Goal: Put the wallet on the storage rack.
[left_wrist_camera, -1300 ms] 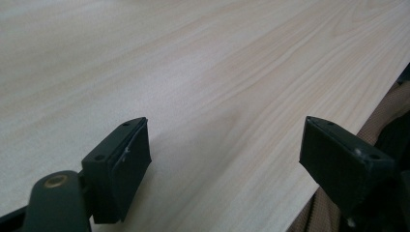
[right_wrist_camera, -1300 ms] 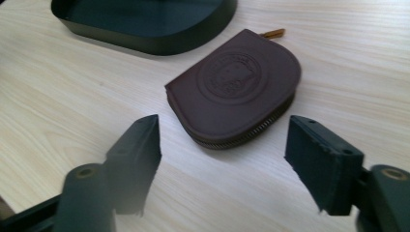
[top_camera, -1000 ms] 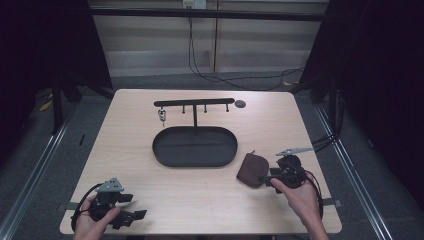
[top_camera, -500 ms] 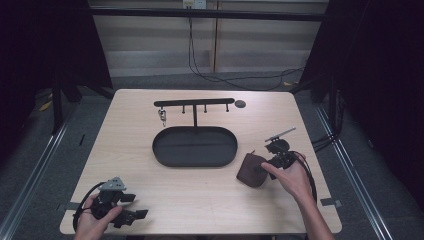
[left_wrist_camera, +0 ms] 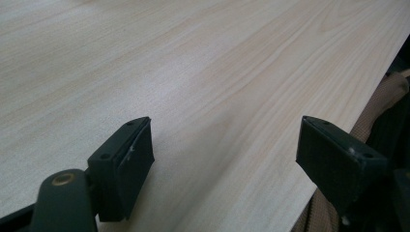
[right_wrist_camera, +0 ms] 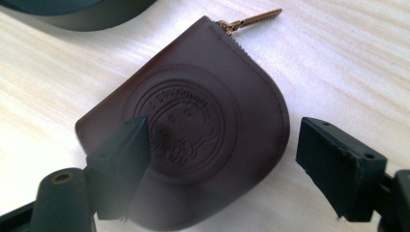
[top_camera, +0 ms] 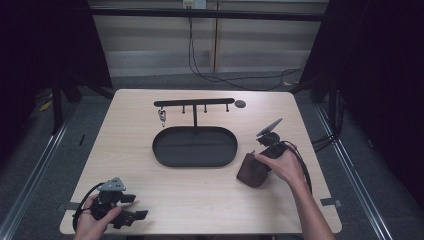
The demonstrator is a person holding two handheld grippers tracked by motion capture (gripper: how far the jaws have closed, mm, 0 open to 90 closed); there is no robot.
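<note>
A dark brown leather pouch (top_camera: 251, 171) with an embossed round emblem lies flat on the table, right of the tray. In the right gripper view the pouch (right_wrist_camera: 193, 121) lies under the jaws, its brass zipper pull (right_wrist_camera: 251, 19) pointing away. My right gripper (top_camera: 260, 156) hovers over the pouch's far edge, tilted down at it. Its jaws have just been opening; the right gripper (right_wrist_camera: 222, 128) stands open, pads apart from the leather. My left gripper (top_camera: 136, 206) rests at the table's front left, and the left gripper (left_wrist_camera: 225, 140) is open over bare wood.
A black oval tray (top_camera: 160, 150) sits mid-table, its rim (right_wrist_camera: 72, 14) just beyond the pouch. Behind it stands a black hook rack (top_camera: 194, 102) with a small metal item (top_camera: 162, 116) hanging at its left end. A small dark disc (top_camera: 240, 104) lies near the rack's right end.
My right hand has moved from beside the pouch's right side up and over its far edge, tilting the gripper downward. The pouch and the left hand have stayed put.
</note>
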